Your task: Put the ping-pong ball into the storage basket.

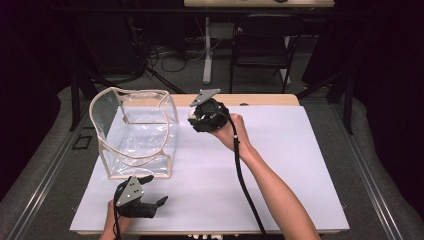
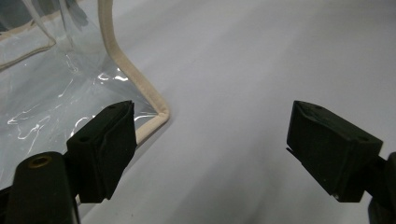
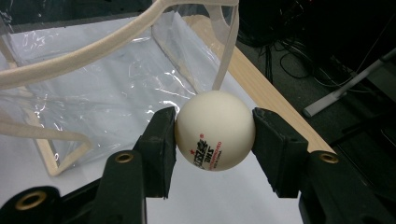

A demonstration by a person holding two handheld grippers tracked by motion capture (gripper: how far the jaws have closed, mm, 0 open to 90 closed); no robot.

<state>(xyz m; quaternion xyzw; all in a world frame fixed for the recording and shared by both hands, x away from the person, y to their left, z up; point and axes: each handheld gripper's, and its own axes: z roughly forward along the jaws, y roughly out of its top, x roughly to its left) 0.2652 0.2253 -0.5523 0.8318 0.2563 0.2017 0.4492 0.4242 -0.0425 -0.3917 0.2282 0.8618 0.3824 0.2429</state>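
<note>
A clear plastic bag (image 1: 135, 132) with cream trim stands open on the white table sheet (image 1: 280, 165) at the left. My right gripper (image 1: 196, 116) is raised beside the bag's right side, shut on a white ping-pong ball (image 3: 215, 129) with red and black print. In the right gripper view the bag (image 3: 93, 88) lies just beyond the ball. My left gripper (image 1: 155, 192) rests low near the table's front edge, open with nothing between its fingers. The bag's near corner (image 2: 156, 109) sits just past its left fingertip.
A wooden table edge (image 1: 260, 99) runs behind the sheet. A black chair (image 1: 262, 42) and cables stand on the floor beyond. A cable (image 1: 245, 180) trails from the right gripper along the forearm. Open sheet spreads to the right.
</note>
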